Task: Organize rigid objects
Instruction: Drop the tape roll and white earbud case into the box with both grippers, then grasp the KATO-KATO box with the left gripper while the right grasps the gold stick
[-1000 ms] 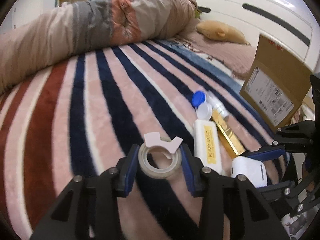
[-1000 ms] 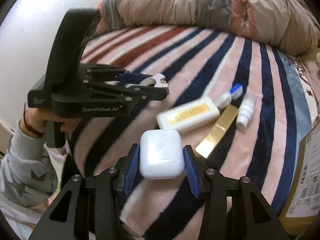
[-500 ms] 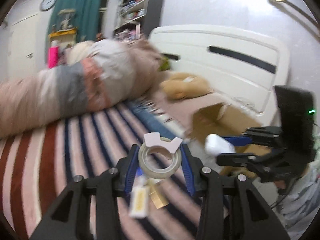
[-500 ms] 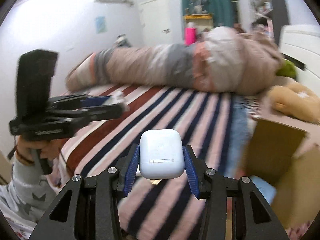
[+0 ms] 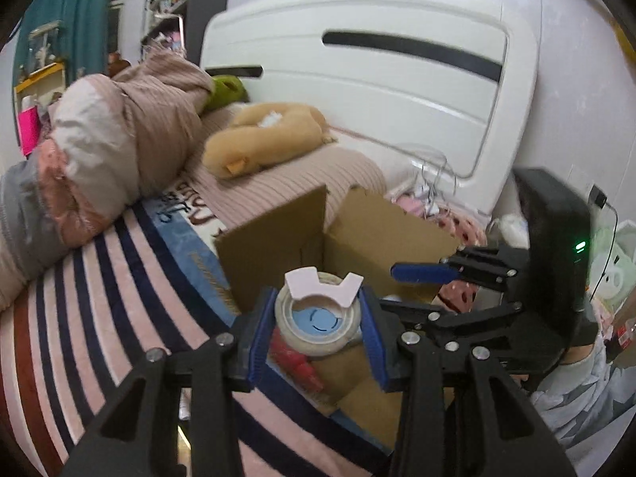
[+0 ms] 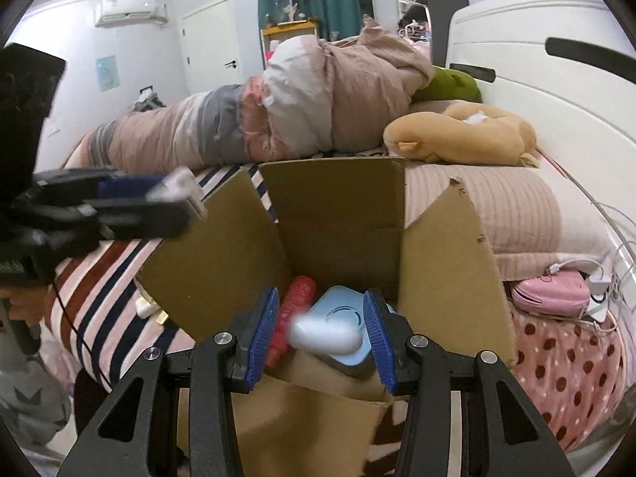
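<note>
Right wrist view: right claw [image 6: 324,336] wide open above the cardboard box [image 6: 338,214] at the bed's edge; white case [image 6: 324,336], blurred, apparently dropping between its fingers toward a blue item [image 6: 342,318] and red tube [image 6: 294,306]. Left claw [image 5: 318,320] clamps the tape roll [image 5: 318,322] over the same box. Risks: case bouncing off contents; claws, close together, colliding; roll catching a flap on release.

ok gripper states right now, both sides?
Left gripper: closed on the translucent tape roll.
Right gripper: open; the blurred white earbud case sits untouched between its jaws, above the cardboard box.
</note>
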### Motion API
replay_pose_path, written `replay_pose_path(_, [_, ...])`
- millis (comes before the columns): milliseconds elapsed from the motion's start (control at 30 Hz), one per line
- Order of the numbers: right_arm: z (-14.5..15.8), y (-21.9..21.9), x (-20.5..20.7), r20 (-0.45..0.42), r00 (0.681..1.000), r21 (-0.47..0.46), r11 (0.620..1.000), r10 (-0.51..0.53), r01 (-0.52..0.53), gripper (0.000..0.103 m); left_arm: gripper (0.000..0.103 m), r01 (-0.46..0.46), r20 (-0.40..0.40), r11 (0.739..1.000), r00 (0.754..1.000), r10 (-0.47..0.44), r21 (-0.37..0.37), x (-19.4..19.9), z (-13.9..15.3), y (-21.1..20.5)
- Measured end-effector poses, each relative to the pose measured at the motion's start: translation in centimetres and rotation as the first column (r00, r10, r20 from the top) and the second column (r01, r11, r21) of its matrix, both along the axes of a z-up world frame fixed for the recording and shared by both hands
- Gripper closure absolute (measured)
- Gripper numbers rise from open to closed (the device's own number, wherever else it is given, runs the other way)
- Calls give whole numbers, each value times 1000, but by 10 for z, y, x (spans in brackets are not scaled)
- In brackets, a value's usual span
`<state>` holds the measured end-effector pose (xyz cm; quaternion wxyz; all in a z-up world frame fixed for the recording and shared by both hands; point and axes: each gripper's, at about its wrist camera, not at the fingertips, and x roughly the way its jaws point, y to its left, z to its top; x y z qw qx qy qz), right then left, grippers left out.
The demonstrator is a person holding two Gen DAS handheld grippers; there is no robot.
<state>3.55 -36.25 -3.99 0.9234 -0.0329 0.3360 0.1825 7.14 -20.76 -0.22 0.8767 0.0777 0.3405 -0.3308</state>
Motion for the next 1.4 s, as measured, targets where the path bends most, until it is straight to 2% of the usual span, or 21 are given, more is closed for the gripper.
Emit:
replay_pose_path(333, [-3, -7, 8, -4, 1000, -4, 1000, 7, -7, 63, 65, 39, -35, 998, 999, -38, 50, 8, -12, -17])
replay_pose_path(467, [-2, -4, 8, -9, 1000, -17, 1000, 14, -14, 63, 58, 38, -30, 999, 999, -37, 39, 9, -12, -14])
replay_pose_path(567, [-2, -1, 8, -20, 1000, -20, 1000, 11, -12, 62, 57, 27, -23, 999, 999, -27, 23, 7, -8, -7])
replay_pose_path(700, [1, 5, 9, -14, 1000, -25, 1000, 15, -15, 46, 56, -5, -9, 1000, 1000, 5, -10, 2, 0, 10])
replay_pose_path(833, [12, 20, 3, 66, 998, -77, 997, 12, -7, 15, 52, -69, 14, 997, 997, 70, -33, -5, 8, 42])
replay_pose_path(900, [19, 31, -1, 94, 995, -99, 995, 27, -17, 9, 51, -101, 25, 994, 994, 102, -47, -10, 10, 64])
replay_pose_path(1100, [36, 80, -6, 102, 984, -98, 986, 143, -133, 8, 48, -248, 41, 967, 967, 251, -65, -22, 4, 144])
replay_pose_path(1267, [35, 136, -6, 79, 968, -63, 971, 236, -232, 10, 46, -350, 23, 936, 936, 351, -41, -31, -20, 206])
replay_pose_path(1367, [18, 176, -3, 27, 957, -68, 955, 290, -288, 23, 46, -388, -12, 921, 922, 388, -23, -32, -44, 232])
replay_pose_path(1400, [12, 184, -2, 12, 954, -73, 952, 300, -298, 31, 46, -395, -28, 919, 919, 394, -19, -31, -54, 238])
